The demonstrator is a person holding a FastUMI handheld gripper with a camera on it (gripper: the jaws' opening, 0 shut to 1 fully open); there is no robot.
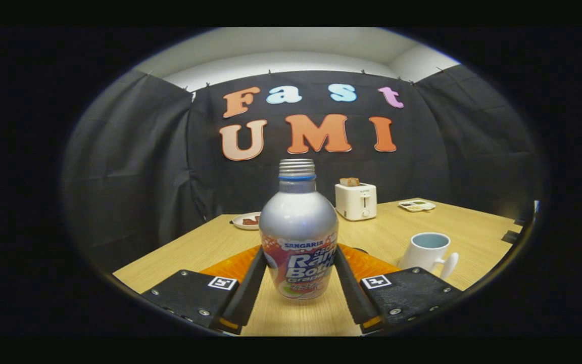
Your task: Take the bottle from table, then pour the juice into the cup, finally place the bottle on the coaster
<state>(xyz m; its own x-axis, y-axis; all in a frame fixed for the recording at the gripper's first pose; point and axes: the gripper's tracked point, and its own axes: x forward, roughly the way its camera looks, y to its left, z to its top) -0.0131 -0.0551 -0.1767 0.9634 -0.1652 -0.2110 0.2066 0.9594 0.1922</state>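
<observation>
A silver bottle [298,222] with a colourful label and an uncapped threaded neck stands upright between my fingers. My gripper [299,253] is shut on it, one finger [250,283] pressing each side of the labelled lower body. The bottle's base is near the wooden table [473,232]; I cannot tell whether it rests there. An orange coaster [372,263] lies flat just beyond the fingers, behind the bottle, showing on both sides. A white cup [425,255] with a pale blue inside stands upright to the right of the coaster, its handle toward me.
A white toaster [355,200] with a slice of toast in it stands at the back of the table. A plate [246,221] with food sits at the back left. A small tray [416,205] lies at the back right. Black cloth walls surround the table.
</observation>
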